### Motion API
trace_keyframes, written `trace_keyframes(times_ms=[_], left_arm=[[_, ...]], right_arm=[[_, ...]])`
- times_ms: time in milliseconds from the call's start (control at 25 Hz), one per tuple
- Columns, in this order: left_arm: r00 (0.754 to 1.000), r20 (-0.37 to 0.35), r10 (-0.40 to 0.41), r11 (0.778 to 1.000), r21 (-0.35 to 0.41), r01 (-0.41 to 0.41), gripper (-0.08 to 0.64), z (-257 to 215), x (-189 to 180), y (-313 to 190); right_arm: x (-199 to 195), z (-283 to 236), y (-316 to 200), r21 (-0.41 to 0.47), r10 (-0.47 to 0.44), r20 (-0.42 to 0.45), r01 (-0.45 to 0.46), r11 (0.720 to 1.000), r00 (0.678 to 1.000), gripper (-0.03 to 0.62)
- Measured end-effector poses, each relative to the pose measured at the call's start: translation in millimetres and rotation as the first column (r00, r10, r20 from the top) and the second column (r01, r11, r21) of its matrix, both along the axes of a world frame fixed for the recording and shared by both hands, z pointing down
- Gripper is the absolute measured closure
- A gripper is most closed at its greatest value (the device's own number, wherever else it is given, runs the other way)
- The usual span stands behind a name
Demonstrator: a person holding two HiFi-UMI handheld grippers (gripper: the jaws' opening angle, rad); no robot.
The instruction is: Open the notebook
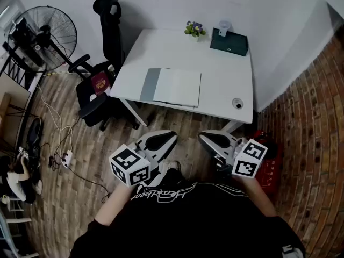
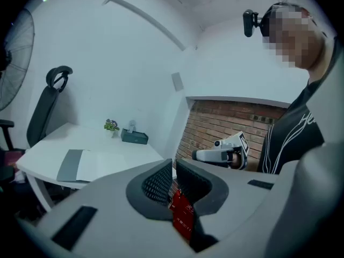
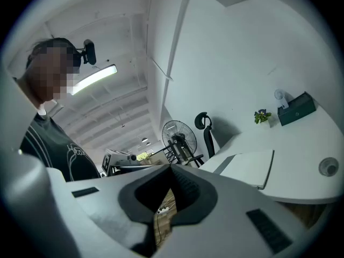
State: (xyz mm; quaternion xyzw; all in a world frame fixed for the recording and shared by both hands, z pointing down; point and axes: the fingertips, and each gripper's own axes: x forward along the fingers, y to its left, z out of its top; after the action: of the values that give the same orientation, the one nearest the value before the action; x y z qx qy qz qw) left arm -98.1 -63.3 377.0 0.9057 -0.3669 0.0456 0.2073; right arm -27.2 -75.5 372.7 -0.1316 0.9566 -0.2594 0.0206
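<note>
The notebook [image 1: 177, 87] lies on the white table [image 1: 226, 74], a grey panel at its left and a white page face up at its right. It also shows in the left gripper view as the notebook [image 2: 88, 165] and in the right gripper view as the notebook [image 3: 250, 168]. Both grippers hang in front of my body over the wooden floor, short of the table's near edge. My left gripper [image 1: 165, 137] [image 2: 173, 163] has its pads almost together with nothing between them. My right gripper [image 1: 207, 138] [image 3: 171, 168] is shut and empty too.
A black office chair [image 1: 105, 47] stands at the table's left, a floor fan [image 1: 45, 34] beyond it. On the table are a small plant [image 1: 194, 29], a dark green box [image 1: 229, 41] and a small round object [image 1: 237, 104]. A red crate [image 1: 267, 172] sits by the brick wall.
</note>
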Motion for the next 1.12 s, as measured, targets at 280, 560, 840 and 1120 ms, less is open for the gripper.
trace_keyframes(times_ms=[280, 560, 840, 1120], left_arm=[[0.999, 0.031, -0.009, 1.000, 0.024, 0.009, 0.517, -3, 11, 25], [0.999, 0.020, -0.045, 0.999, 0.012, 0.044, 0.517, -4, 8, 33], [0.995, -0.010, -0.101, 0.995, 0.002, 0.101, 0.517, -6, 1, 39], [0.994, 0.003, -0.113, 0.993, 0.016, 0.113, 0.517, -10, 2, 50]], right_arm=[[6, -8, 26, 0.084, -0.026, 0.000, 0.026, 0.996, 1.000, 0.591], [8, -14, 36, 0.089, -0.038, 0.004, 0.037, 0.995, 0.999, 0.591], [9, -17, 45, 0.101, -0.059, 0.011, 0.057, 0.993, 0.998, 0.591], [9, -21, 55, 0.115, -0.067, 0.014, 0.065, 0.991, 0.998, 0.591]])
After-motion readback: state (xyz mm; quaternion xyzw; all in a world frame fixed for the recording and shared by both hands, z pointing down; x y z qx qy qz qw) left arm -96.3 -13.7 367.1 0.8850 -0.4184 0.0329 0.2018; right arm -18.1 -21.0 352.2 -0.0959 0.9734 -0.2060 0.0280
